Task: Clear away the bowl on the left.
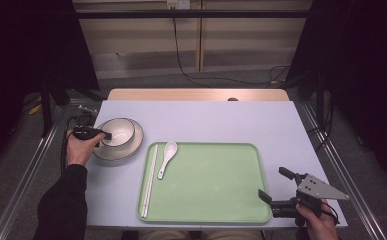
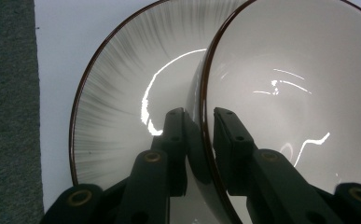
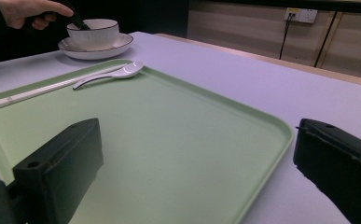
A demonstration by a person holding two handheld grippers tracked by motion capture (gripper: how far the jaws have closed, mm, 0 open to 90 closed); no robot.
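From above, your left gripper (image 1: 106, 135) pinches the bowl (image 1: 117, 131) on its plate (image 1: 136, 145) near the table's left edge; its own view shows jaws clamped thinly on the rim, so it could slip; right gripper (image 3: 192, 172) gapes empty over the tray (image 3: 169, 140)

On the table (image 1: 281, 125) a tray (image 1: 221, 195) lies at the centre, near the 6 o'clock edge. At the tray's 9 o'clock side the chopsticks (image 1: 149, 181) lie along its rim, and the spoon (image 1: 167, 157) lies just beside them, toward 3 o'clock. At 10 o'clock from the tray, apart from it, a plate (image 1: 131, 147) stands on the table, and a bowl (image 1: 118, 131) stands on the plate.
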